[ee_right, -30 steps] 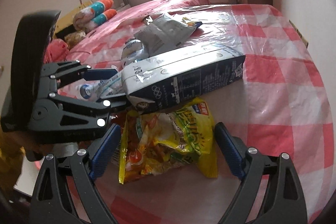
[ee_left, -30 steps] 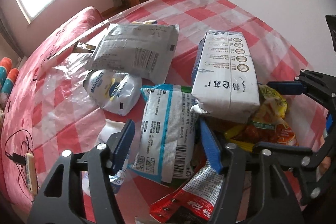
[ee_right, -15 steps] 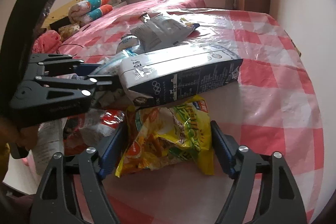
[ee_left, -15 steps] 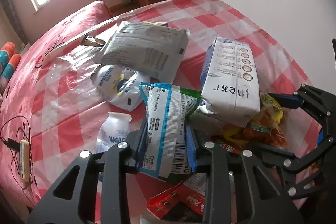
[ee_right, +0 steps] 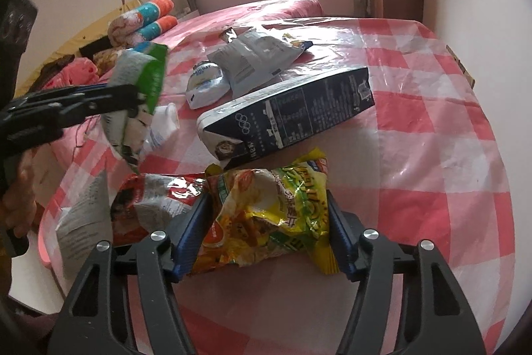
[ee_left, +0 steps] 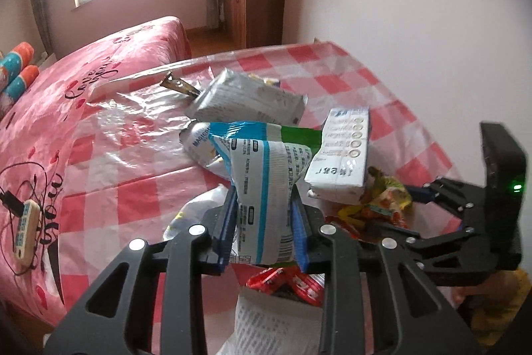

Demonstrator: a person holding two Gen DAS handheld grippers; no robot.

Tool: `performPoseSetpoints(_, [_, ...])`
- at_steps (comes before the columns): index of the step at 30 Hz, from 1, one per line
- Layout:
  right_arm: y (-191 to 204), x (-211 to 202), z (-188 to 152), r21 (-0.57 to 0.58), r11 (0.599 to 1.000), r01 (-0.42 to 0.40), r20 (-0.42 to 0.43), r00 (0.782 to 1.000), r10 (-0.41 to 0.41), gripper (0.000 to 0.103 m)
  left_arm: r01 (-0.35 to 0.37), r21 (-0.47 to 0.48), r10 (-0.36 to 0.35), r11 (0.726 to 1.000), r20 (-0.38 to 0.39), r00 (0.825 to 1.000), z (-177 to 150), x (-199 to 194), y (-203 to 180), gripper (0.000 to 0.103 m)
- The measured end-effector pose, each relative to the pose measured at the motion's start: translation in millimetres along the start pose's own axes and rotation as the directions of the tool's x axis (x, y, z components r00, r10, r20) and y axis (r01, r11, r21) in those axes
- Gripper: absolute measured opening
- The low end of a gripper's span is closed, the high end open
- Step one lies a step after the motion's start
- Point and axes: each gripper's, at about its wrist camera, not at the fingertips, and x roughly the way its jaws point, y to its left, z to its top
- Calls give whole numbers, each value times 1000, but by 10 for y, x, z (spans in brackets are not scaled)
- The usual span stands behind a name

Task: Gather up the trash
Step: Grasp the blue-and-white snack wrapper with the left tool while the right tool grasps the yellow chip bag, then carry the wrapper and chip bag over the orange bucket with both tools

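Left tongs (ee_left: 262,233), left wrist view: clamped on blue-and-white wrapper (ee_left: 262,188), pads pinching its middle, wrapper raised clear of checked worktop (ee_left: 109,155). Jaws just been closing, wrapper between them. Below and behind: white milk carton (ee_left: 342,152) lying flat, grey snack bag (ee_left: 246,100), small white pouch (ee_left: 196,138), red wrapper (ee_left: 286,280) near the bottom edge. Right tongs (ee_left: 429,205) visible at right, around yellow bag (ee_left: 385,198). No bin, bag or other container in view; nowhere visible to drop the wrapper. Remote with cable (ee_left: 25,227) on bed (ee_left: 83,65), not trash.

Right wrist view: right tongs (ee_right: 269,233) straddling yellow snack bag (ee_right: 266,215), both blue pads touching its crumpled sides. Jaws just been closing, bag between them; bag resting on worktop (ee_right: 432,155), not lifted. Grip looks light, likely not yet firm. Left tongs (ee_right: 99,102) at left edge, holding green-backed wrapper (ee_right: 139,88) aloft. Dark carton (ee_right: 289,118) lying just behind yellow bag, one corner over the bag's top edge. Red wrapper (ee_right: 156,202) touching left pad's outer side.

Advice for the step: squeeze until foil buckles firmly before lifting; crinkly film slips. Lift straight toward the camera side, away from carton corner, so carton stays put. Keep red wrapper out of the pinch. No container seen here either.
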Motion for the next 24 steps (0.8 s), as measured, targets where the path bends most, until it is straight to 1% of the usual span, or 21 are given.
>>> performPoseSetpoints(8, [111,-135,-40,-9,1000,12,69,998,-11,64,52,-57,-48,997,70,996,-127,-359,142,31])
performPoseSetpoints(15, [191,-252,-66,27,1000,5,112,994,-8,64,94,-108,-82,990,110,991,-317,-615,325,31])
performPoseSetpoints(19, [236,-333,-34,65,998,-26,120,993,19,64,107,-134,-90,985,126,988,-444,-730,427,31])
performPoseSetpoints(24, [356,-423,19,81,995,-53,122,992,43,64,119,-172,-95,978,139,986,-634,-854,605,31])
